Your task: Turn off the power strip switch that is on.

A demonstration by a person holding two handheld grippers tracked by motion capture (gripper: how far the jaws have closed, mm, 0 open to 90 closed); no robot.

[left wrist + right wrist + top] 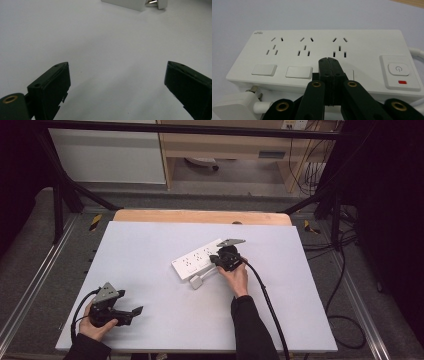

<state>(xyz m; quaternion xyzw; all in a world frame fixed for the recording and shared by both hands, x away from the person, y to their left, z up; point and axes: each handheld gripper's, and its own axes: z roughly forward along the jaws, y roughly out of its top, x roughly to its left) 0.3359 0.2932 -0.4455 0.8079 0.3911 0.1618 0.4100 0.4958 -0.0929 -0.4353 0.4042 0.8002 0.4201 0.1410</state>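
A lab: black frame rig (60, 195) around a white test table (150, 270), loose cables (345, 270).

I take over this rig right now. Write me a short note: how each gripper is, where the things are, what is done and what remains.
Right gripper: jaws shut, tips on the white power strip, over its third small switch cover.
Left gripper: open, idle at the table's near left, holding nothing.
White plug: lies beside the strip's near edge, not inserted.
Done: nothing is plugged in; all three sockets are free.
Left: probably finish pressing the switch, then handle the plug.
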